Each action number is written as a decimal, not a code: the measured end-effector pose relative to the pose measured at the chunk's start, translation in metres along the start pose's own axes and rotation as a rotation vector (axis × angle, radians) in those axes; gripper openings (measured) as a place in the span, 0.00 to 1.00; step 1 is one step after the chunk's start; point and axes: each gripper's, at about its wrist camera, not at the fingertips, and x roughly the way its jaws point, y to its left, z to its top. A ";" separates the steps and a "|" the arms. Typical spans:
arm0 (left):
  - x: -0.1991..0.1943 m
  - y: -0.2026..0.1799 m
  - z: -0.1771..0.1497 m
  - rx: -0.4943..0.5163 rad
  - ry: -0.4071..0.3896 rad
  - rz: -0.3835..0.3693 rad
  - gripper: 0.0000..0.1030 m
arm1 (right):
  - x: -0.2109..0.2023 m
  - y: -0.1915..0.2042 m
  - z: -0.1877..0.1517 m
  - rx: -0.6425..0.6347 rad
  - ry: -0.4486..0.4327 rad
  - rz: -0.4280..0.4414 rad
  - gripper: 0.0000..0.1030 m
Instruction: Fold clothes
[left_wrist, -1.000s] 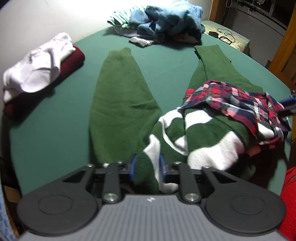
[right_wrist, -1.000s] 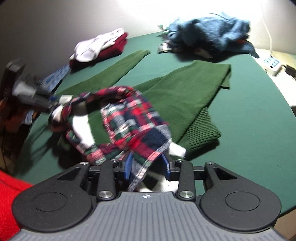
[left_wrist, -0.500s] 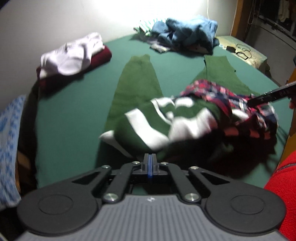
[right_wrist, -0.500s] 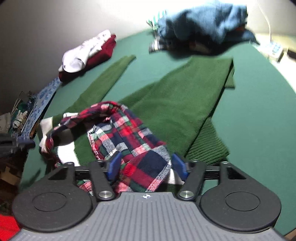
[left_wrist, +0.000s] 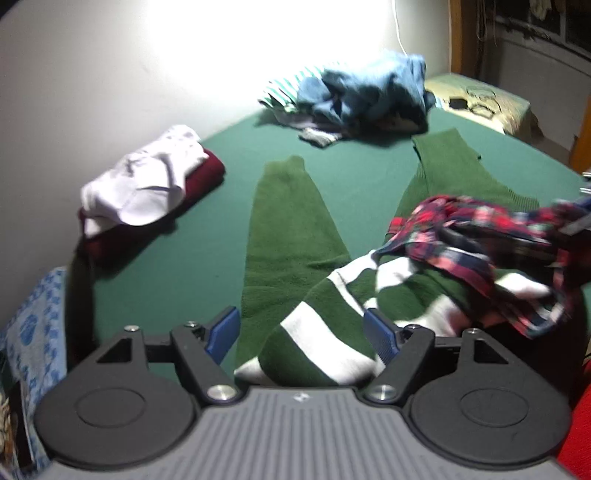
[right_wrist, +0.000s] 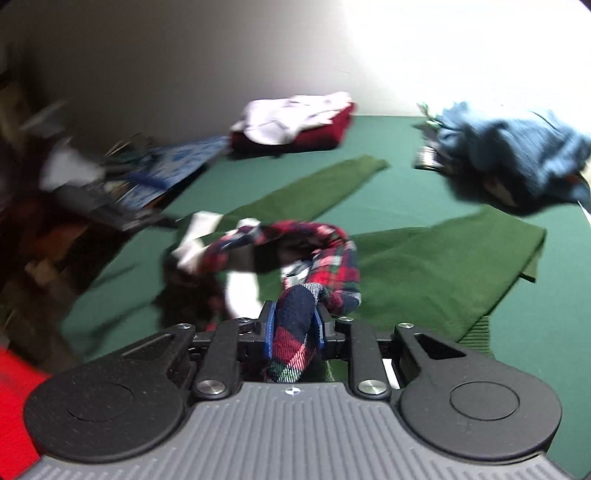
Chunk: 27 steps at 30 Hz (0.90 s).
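Left gripper (left_wrist: 301, 334) just sprung wide, pads clear of the fuzzy green-and-white striped sweater (left_wrist: 325, 332). Right gripper (right_wrist: 294, 332) just squeezing in, pinching soft plaid flannel (right_wrist: 295, 339).

Both of my wrist views are fisheye, so straight lines bow toward the edges. A bright source overexposes the wall (left_wrist: 303, 48) behind the table (left_wrist: 207, 229) to pure white; the room darkens toward the left margins. The right wrist view is motion-blurred throughout, most heavily at its left side. In the left wrist view the plaid shirt (left_wrist: 476, 229) smears, casting dark shadow beneath.
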 end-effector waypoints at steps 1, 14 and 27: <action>0.007 0.002 0.003 0.006 0.018 -0.029 0.75 | -0.005 0.002 -0.002 -0.008 0.010 0.025 0.21; 0.058 -0.046 0.039 0.257 0.101 -0.211 0.53 | -0.025 0.016 -0.045 0.003 0.142 -0.023 0.20; 0.066 -0.049 0.023 0.278 0.112 -0.200 0.63 | -0.017 0.007 -0.052 0.118 0.119 -0.083 0.30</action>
